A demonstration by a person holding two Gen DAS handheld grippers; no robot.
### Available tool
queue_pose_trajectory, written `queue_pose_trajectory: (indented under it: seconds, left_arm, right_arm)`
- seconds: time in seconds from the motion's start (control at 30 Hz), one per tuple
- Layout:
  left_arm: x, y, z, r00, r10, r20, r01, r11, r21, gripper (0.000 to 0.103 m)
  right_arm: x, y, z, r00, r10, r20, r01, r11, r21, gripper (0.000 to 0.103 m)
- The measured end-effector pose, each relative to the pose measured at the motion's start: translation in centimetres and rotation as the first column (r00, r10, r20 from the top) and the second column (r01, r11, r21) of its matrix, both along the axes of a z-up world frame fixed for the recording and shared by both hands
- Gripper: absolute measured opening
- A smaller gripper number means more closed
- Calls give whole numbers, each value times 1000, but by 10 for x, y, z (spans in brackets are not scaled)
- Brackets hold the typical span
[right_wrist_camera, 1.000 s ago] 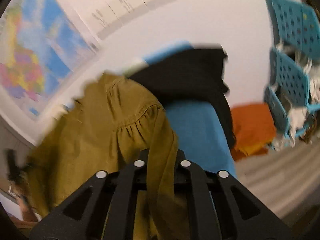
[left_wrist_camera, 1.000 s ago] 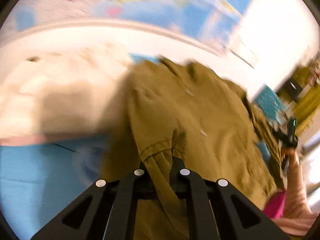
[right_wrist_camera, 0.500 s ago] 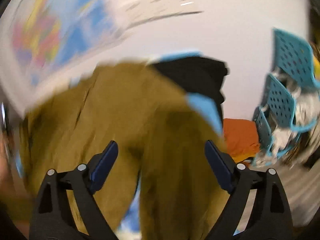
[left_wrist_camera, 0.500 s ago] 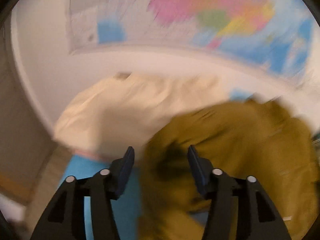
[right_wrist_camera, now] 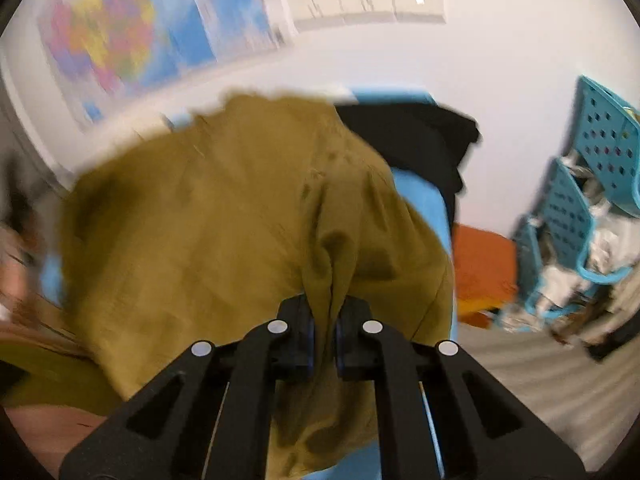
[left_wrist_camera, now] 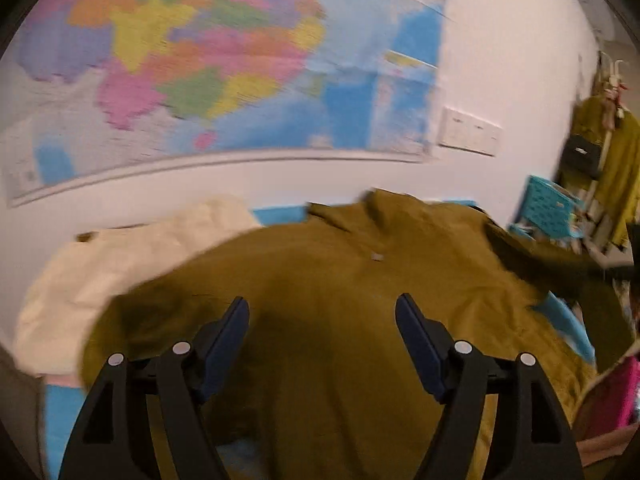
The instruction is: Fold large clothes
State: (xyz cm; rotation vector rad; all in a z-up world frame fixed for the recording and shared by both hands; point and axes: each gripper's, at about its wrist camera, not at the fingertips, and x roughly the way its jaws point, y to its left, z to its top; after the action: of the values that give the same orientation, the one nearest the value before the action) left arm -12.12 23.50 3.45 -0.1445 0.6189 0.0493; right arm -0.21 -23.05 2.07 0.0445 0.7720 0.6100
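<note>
On the blue surface [right_wrist_camera: 424, 200], beside the black garment [right_wrist_camera: 420, 136], the olive shirt [left_wrist_camera: 340, 280] is spread. A fold is pinched by the right hand-held gripper [right_wrist_camera: 324, 340], just closed; the left hand-held gripper [left_wrist_camera: 322, 344], just opened, holds nothing. The fold should be lifted evenly. The collar points to the wall; the long axis runs from there toward the cameras.

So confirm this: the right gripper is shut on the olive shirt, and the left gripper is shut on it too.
Half right. The right gripper is shut on a pinched fold of the olive shirt. The left gripper is not: the left wrist view shows its jaws standing wide apart, just opened, above the shirt with no cloth pressed between them.
</note>
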Motion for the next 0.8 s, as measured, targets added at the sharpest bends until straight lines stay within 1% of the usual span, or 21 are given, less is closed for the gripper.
queue_pose_trajectory:
  seconds: [0.07,0.13,0.2,0.27,0.33,0.4,0.47,0.57,0.6,0.67,0.73,0.8]
  left_arm:
    - [11,-5,-6,999,-43,-18,42,999,-33,73]
    - [20,-13,-10,997,-77,-27,76,996,-40,73]
    - [27,-25,-12,991,-134,-30,133,991,-34,73]
    - [35,-32,-15,984,-176,-42,174,984,-50,73]
    - [40,-41,-18,975,-217,-48,214,975,-66,73]
    - [44,-46,-21,965,-258,-51,253,963,-90,73]
    - [46,-49,-23,956,-289,-53,281,952,-120,73]
    - [46,-49,-26,946,-321,-51,311,939,-149,73]
    - [46,-47,-27,944,-327,-50,315,935,-161,74]
    - [47,-44,-32,938,-344,-55,328,925,-192,78]
    - [50,-43,-39,933,-353,-70,331,917,-221,80]
    - [54,-43,-46,923,-376,-84,345,903,-255,83]
  right_arm:
    - [-3,13,32,997,80,16,-81,994,72,7]
    - [-3,34,49,988,150,34,-152,983,99,7]
    - [-4,67,60,971,232,63,-238,964,119,8]
    - [2,96,60,957,283,71,-290,946,146,9]
    - [15,132,53,939,340,52,-344,924,170,9]
    - [33,173,38,924,383,15,-379,908,179,10]
    - [52,201,26,913,407,-24,-394,896,204,10]
    - [85,242,3,904,419,-86,-381,880,283,10]
    - [92,252,-3,902,420,-100,-376,879,294,10]
    - [114,276,-22,902,408,-141,-348,880,322,12]
    - [130,291,-39,896,401,-192,-317,879,355,12]
    - [148,302,-57,895,378,-235,-275,884,377,12]
